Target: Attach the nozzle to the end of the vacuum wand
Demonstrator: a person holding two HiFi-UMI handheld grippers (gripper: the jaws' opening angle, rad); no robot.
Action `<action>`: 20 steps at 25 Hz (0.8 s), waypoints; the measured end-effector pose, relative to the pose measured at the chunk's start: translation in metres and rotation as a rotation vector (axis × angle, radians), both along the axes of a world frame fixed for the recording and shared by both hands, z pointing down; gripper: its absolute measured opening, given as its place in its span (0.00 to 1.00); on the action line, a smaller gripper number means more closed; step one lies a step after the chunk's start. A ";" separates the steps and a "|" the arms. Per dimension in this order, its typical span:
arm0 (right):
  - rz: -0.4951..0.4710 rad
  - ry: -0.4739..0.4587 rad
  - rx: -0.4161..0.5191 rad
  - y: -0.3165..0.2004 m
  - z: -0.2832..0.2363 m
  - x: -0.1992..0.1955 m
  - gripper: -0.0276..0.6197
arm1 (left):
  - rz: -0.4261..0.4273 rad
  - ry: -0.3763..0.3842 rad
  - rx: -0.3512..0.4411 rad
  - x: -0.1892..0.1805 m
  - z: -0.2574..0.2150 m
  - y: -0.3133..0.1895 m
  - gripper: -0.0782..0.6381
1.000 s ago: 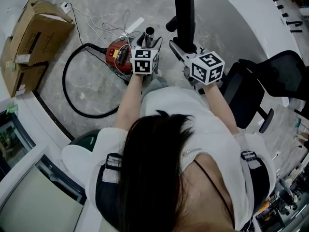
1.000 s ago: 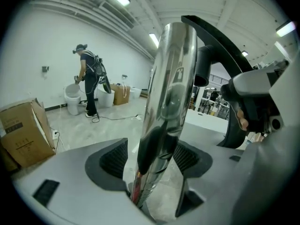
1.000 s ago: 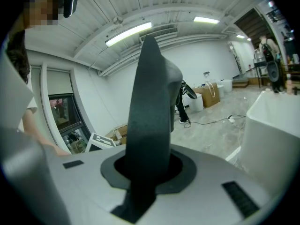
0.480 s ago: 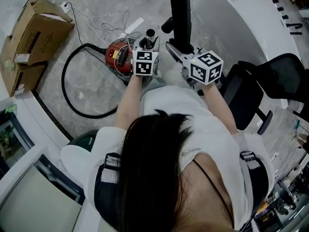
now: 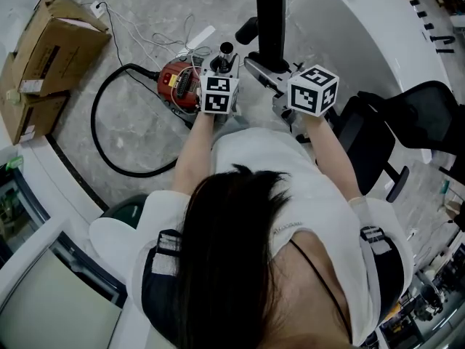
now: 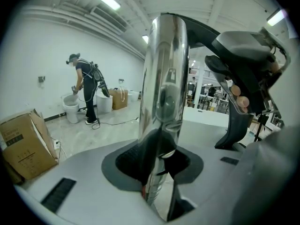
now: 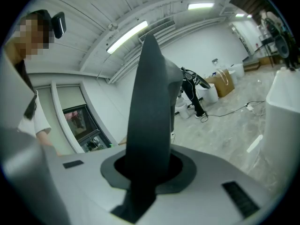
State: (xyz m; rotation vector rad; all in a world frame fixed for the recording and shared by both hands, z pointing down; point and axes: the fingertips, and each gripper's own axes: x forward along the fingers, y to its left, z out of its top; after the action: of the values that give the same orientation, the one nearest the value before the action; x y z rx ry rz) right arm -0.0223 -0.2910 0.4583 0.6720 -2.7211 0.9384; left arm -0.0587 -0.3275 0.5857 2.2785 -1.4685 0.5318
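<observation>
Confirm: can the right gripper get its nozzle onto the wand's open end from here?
Probably yes. The right gripper is shut on the nozzle, beside the wand, whose open end faces up with nothing between them. The left gripper, whose jaws have just been closing on the wand, steadies it.

The head view is aimed steeply down. The tube is seen very near in the left gripper view, the nozzle in the right gripper view; both are also seen from above.
</observation>
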 end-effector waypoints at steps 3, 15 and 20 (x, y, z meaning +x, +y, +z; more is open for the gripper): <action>-0.035 -0.048 -0.055 0.000 -0.002 -0.007 0.17 | 0.001 -0.002 0.010 -0.001 0.000 -0.001 0.28; -0.173 -0.121 -0.201 0.005 -0.006 -0.024 0.17 | 0.041 0.018 0.018 -0.003 -0.001 0.001 0.28; -0.194 -0.159 -0.249 0.007 -0.008 -0.026 0.16 | 0.054 0.031 0.024 -0.002 0.001 -0.001 0.28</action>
State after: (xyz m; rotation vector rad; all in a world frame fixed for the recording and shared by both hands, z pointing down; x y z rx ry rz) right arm -0.0482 -0.2842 0.4499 0.2939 -2.6731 1.2997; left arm -0.0610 -0.3282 0.5872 2.3403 -1.4103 0.4946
